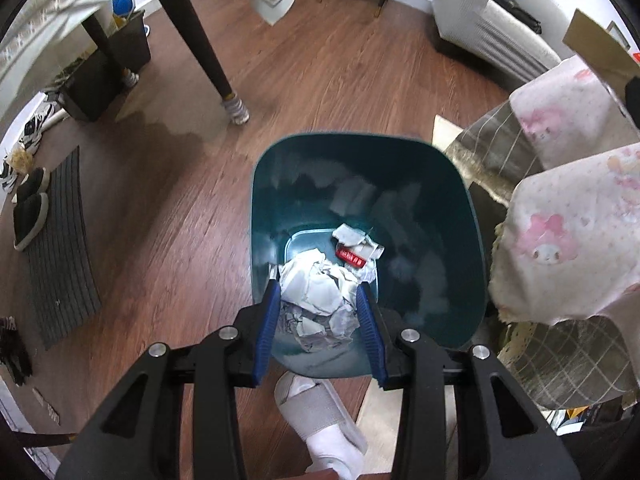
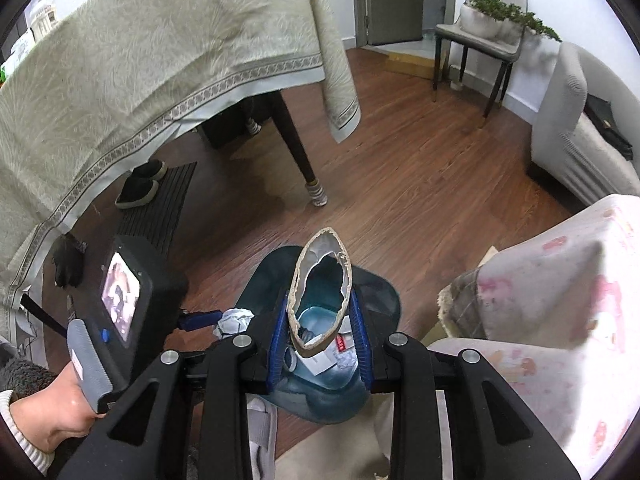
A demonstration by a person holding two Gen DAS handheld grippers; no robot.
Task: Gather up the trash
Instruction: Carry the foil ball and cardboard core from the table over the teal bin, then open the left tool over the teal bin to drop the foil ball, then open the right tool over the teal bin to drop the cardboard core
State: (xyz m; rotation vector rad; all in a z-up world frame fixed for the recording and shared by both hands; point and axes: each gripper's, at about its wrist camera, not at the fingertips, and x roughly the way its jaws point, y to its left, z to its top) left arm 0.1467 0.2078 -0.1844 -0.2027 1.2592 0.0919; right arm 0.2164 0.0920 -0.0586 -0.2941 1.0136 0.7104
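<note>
Both wrist cameras are looking steeply down, close above the teal bin (image 1: 360,184) at lower centre. They are sharing its inside (image 2: 320,316) and the wooden floor (image 2: 420,200).

Two grippers: the left gripper (image 1: 318,292) with one crumpled paper ball (image 1: 320,296), the right gripper (image 2: 320,340) with one torn cardboard piece (image 2: 320,280). One teal bin (image 1: 452,216) on the floor, holding one red-labelled wrapper (image 1: 352,257). One pair of dark slippers (image 1: 30,204) on one grey mat (image 1: 64,248) at far left.
</note>
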